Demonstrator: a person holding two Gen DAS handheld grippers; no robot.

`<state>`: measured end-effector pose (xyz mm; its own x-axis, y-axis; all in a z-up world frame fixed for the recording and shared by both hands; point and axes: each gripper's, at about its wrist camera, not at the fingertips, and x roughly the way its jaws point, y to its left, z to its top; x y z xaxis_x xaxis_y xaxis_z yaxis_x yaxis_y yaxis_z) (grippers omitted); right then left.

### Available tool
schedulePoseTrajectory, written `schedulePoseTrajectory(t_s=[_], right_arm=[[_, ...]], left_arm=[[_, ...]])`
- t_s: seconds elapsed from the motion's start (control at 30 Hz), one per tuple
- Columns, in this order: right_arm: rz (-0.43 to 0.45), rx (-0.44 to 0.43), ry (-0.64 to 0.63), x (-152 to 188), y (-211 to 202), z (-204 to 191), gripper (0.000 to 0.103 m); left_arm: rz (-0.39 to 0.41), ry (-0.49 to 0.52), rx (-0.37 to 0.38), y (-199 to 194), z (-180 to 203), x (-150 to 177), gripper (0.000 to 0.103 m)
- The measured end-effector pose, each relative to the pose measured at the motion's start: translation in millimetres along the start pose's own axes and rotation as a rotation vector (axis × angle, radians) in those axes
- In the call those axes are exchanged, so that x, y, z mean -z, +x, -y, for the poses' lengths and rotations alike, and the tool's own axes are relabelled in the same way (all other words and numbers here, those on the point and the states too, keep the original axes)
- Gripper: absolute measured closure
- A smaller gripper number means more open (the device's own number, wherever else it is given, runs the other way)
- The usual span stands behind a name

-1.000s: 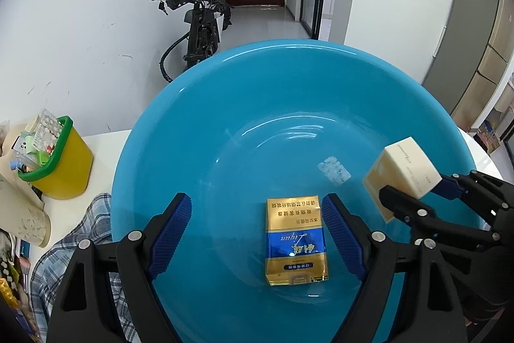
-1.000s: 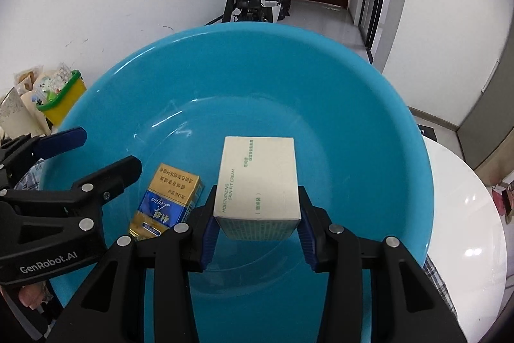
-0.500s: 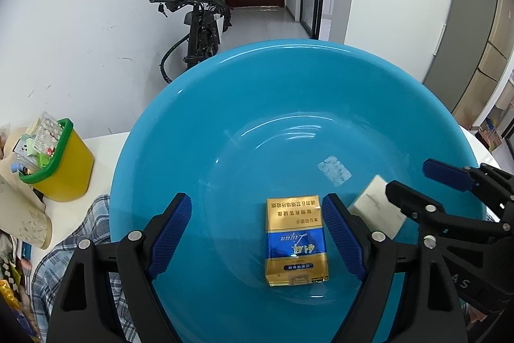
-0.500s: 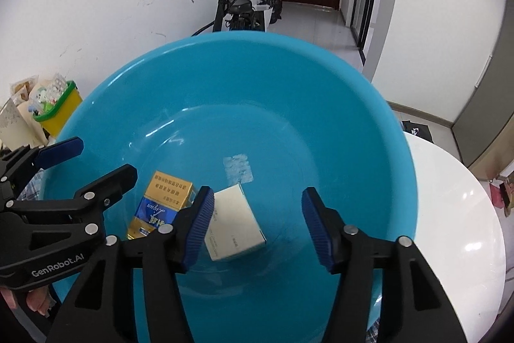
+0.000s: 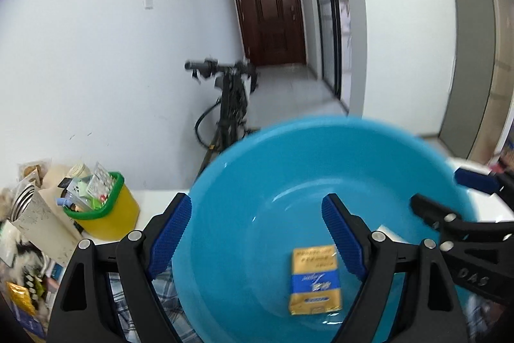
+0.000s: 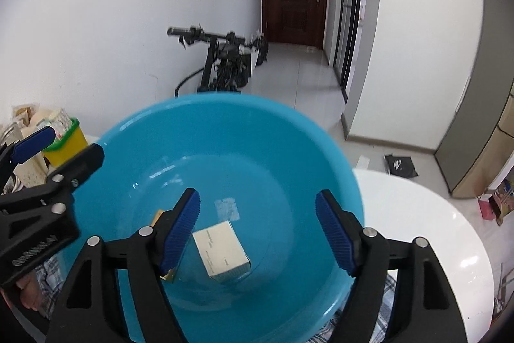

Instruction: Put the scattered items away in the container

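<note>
White walls frame a blue basin (image 6: 289, 130) holding a light, stiff cream box (image 6: 221, 249) and gold packet (image 5: 313, 278), best pinched across flat sides; left gripper (image 5: 257, 230) gapes empty, right gripper (image 6: 257, 230) opening, nothing gripped.

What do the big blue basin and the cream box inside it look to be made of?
Round blue basin: likely moulded plastic, glossy, with bright curved highlights on its wall. Cream rectangular box: apparently matte printed cardboard, with crisp folded edges and no shine.

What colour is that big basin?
Bright blue basin; the right wrist view shows it best.
</note>
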<state>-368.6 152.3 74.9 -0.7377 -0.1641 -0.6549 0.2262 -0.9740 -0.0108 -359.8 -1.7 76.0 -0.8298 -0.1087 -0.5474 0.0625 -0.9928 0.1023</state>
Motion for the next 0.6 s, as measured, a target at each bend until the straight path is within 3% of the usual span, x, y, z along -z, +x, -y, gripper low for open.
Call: schedulePoseTrajectory(t_s=[0.13,0.2,0.27,0.43,0.6], right_arm=[[0.037,0.017,-0.024,-4.8,-14.8,-3.7,0.028],[0.056,0.026,-0.032,-7.5,-21.8,-5.1,0.026],[0.078,0.027,-0.026,-8.9,-29.5,-4.3,0.015],[0.138,0.039,-0.008,-15.4,-42.9,-3.2,0.001],[0.186,0.100,0.012,-22.1,-51.3,0.1,0.001]], left_arm=[[0.068,-0.040,0.061,-25.0,-7.8,-6.4,0.000],[0.108,-0.054,0.068,-36.6,-10.3,-9.3,0.000],[0.137,-0.054,0.069,-46.1,-12.6,-11.9,0.000],[0.148,-0.063,0.082,-54.2,-21.1,-17.1,0.000],[0.180,-0.085,0.052,-57.4,-22.3,-15.9,0.000]])
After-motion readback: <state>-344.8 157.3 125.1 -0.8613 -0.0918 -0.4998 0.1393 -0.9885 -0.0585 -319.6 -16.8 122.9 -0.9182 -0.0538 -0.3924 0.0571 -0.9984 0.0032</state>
